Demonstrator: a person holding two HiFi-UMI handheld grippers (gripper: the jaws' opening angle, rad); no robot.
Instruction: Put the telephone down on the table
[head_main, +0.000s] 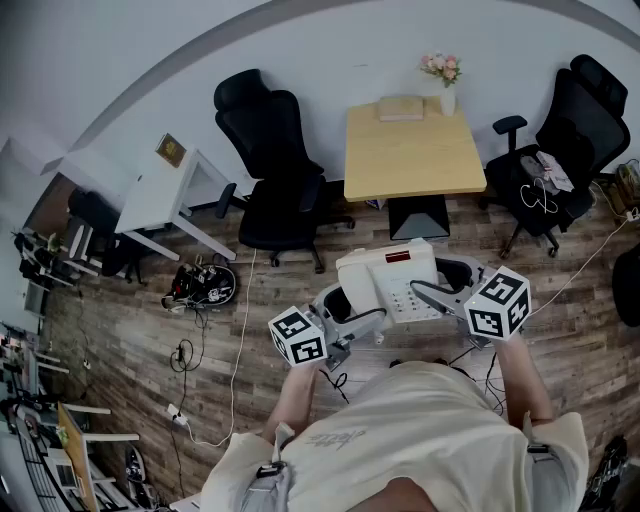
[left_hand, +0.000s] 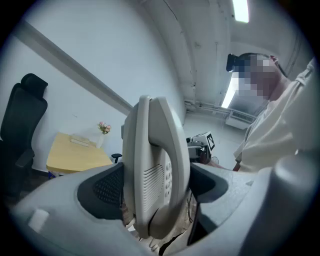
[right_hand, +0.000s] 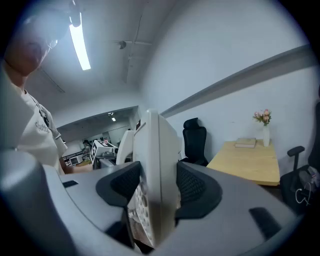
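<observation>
Not down yet: telephone (head_main: 388, 272) is mid-air, carried between both grippers. Left gripper (left_hand: 156, 186) has jaws spread wide, pads clamped on the phone's handset end. Right gripper (right_hand: 156, 189) is also wide, pinching the keypad-side edge. Head view shows the phone over the wood floor (head_main: 120, 330), well short of the table (head_main: 410, 165). Left to do: carry it over, lower it onto bare tabletop clear of book (head_main: 401, 108) and vase (head_main: 447, 97), release
</observation>
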